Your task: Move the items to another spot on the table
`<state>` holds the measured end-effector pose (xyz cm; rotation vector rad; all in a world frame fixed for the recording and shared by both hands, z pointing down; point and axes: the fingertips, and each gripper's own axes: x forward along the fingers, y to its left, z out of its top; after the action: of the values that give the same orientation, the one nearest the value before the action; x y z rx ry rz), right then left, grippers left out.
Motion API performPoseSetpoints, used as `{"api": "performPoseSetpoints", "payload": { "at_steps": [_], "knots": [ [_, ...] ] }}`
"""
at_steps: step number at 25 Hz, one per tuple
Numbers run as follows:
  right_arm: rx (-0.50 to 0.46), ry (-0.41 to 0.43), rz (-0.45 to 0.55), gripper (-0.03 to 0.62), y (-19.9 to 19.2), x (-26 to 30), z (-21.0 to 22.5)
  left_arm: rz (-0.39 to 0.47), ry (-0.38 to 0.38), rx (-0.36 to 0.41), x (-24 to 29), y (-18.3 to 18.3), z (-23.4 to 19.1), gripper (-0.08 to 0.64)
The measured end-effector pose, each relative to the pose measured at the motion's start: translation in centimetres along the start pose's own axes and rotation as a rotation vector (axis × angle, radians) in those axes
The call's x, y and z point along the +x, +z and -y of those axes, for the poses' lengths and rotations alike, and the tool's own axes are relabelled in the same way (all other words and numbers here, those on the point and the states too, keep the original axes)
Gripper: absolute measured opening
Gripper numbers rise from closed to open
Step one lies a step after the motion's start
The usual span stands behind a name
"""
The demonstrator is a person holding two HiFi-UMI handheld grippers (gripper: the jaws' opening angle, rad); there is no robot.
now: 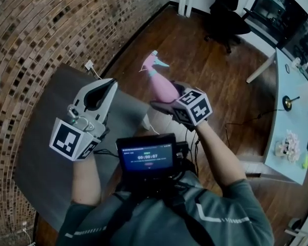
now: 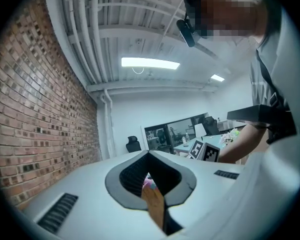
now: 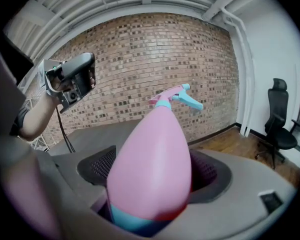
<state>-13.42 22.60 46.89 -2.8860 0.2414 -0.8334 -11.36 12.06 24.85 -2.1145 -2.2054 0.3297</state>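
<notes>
A pink spray bottle [image 1: 161, 82] with a teal nozzle is held up in the air, tilted away from me over the wooden floor. My right gripper [image 1: 170, 98] is shut on its lower body. In the right gripper view the bottle [image 3: 151, 156] fills the space between the jaws, with its teal base band near the camera. My left gripper [image 1: 111, 82] is raised above the grey table [image 1: 41, 142], to the left of the bottle. Its jaws meet at the tips and hold nothing [image 2: 149, 155]. From the right gripper view, the left gripper [image 3: 72, 80] shows against the brick wall.
A brick wall [image 1: 36, 29] runs along the table's left and far side. A pale table [image 1: 290, 137] with flowers and small items stands at the right. A black office chair [image 1: 227, 12] is far back. A small screen [image 1: 146, 155] hangs at my chest.
</notes>
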Motion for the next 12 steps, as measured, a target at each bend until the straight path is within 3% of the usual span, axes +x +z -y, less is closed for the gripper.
{"api": "performPoseSetpoints", "payload": {
  "at_steps": [4,9,12],
  "knots": [
    [0.0,0.005,0.01,0.453,2.4,1.2,2.7,0.004,-0.022,-0.013,2.6,-0.4,-2.2,-0.008],
    [-0.01,0.012,-0.001,0.453,4.2,2.3,7.0,-0.019,-0.042,0.133,6.7,-0.9,-3.2,-0.008],
    [-0.019,0.046,0.001,0.453,4.7,3.6,9.5,-0.056,-0.016,0.142,9.0,-2.5,-4.0,-0.008]
  ]
}}
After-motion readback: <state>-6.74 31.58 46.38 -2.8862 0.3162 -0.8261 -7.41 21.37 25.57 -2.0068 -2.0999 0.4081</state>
